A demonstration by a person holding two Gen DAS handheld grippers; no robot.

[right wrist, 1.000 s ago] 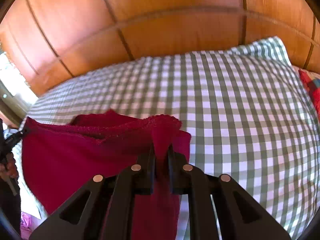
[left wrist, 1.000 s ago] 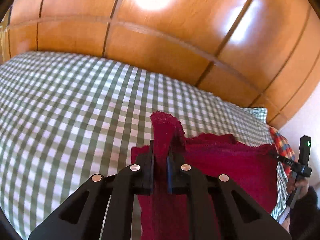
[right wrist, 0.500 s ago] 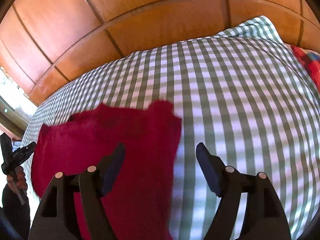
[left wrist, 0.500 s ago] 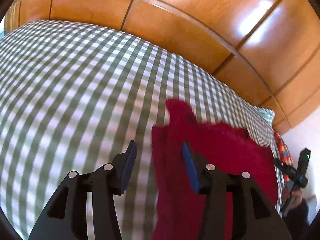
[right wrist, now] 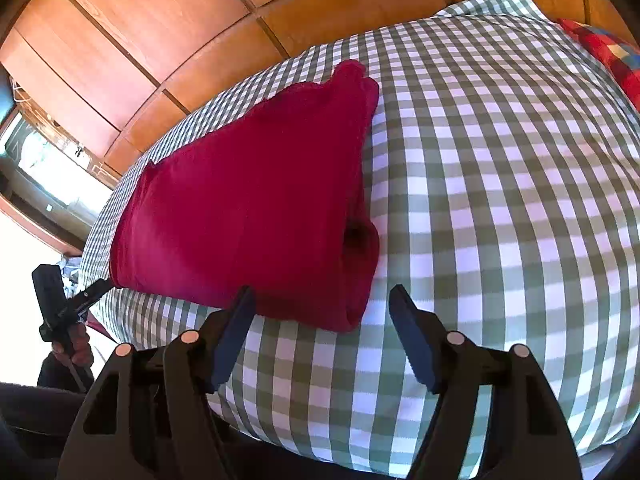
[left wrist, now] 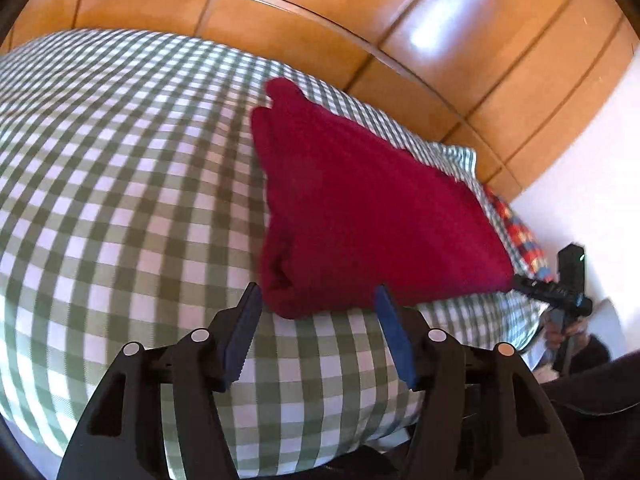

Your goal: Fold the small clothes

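A dark red cloth (left wrist: 360, 208) lies folded flat on the green-and-white checked bed cover (left wrist: 120, 184). My left gripper (left wrist: 318, 304) is open and empty, just in front of the cloth's near left corner. In the right wrist view the same cloth (right wrist: 248, 208) lies folded, with its thick folded edge toward me. My right gripper (right wrist: 322, 306) is open and empty, just in front of the cloth's near right corner. Each gripper shows small in the other's view, the right one (left wrist: 532, 284) and the left one (right wrist: 100, 284) at the cloth's edges.
A glossy wooden panel wall (left wrist: 360, 20) stands behind the bed. A red, blue and yellow patterned cloth (right wrist: 608, 56) lies at the bed's right end and also shows in the left wrist view (left wrist: 520, 236). A window (right wrist: 44, 160) is at the far left.
Both grippers let go of the red cloth's corners, opened, and drew back toward the near edge. The cloth now lies folded flat on the bed.
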